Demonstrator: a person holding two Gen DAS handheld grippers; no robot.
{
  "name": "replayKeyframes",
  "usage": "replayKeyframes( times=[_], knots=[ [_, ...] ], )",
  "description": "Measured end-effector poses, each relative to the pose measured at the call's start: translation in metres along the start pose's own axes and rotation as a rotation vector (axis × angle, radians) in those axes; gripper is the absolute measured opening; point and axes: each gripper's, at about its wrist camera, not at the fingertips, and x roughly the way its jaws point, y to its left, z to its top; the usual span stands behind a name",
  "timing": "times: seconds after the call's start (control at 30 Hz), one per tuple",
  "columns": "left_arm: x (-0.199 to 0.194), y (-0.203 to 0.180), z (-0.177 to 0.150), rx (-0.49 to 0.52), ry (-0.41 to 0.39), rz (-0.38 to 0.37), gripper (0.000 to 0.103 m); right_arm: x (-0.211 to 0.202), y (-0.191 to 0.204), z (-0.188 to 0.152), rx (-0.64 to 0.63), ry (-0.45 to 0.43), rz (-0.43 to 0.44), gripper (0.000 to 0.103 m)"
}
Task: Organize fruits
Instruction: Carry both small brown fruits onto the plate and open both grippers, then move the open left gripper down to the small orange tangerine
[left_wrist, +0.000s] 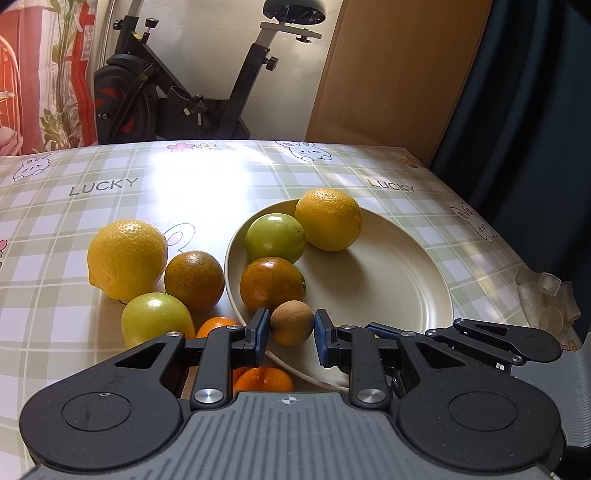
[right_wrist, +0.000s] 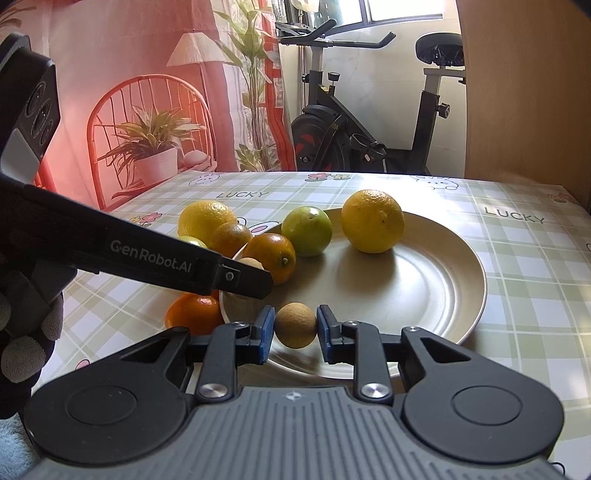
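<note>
Straddling small round brown fruits (left_wrist: 291, 322) (right_wrist: 295, 325) over the shallow cream plate's (right_wrist: 424, 280) near rim, both the left gripper (left_wrist: 289, 332) and right gripper (right_wrist: 295, 328) look barely clamped; either smooth ball could squirt free and roll off the rim.

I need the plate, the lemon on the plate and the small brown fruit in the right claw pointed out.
plate (right_wrist: 424, 280): right wrist view, bare inner surface.
lemon (right_wrist: 372, 220): right wrist view, middle of peel.
small brown fruit (right_wrist: 295, 325): right wrist view, front face.
</note>
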Motion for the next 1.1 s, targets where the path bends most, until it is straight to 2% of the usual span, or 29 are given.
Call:
replayKeyframes(
  times=[0.4,0.6,0.97,1.03,1.1],
  knots=[
    [0.002,0.000,0.005,-0.005,0.000,0.007,0.028,0.011,0.004,0.004,-0.024,0.027,0.047,0.027],
    [-0.003,0.007,0.007,-0.044,-0.024,0.008,0.028,0.017,0.009,0.006,-0.046,0.028,0.047,0.027],
    [-0.030,0.019,0.002,-0.073,-0.088,0.009,0.028,0.019,0.001,0.006,-0.001,0.039,0.069,0.029],
    [-0.036,0.022,0.000,-0.069,-0.095,0.016,0.028,0.016,-0.002,0.006,0.012,0.027,0.066,0.035],
    [-0.042,0.025,-0.002,-0.061,-0.100,0.030,0.028,0.013,-0.003,0.005,0.022,0.008,0.066,0.045]
  ],
)
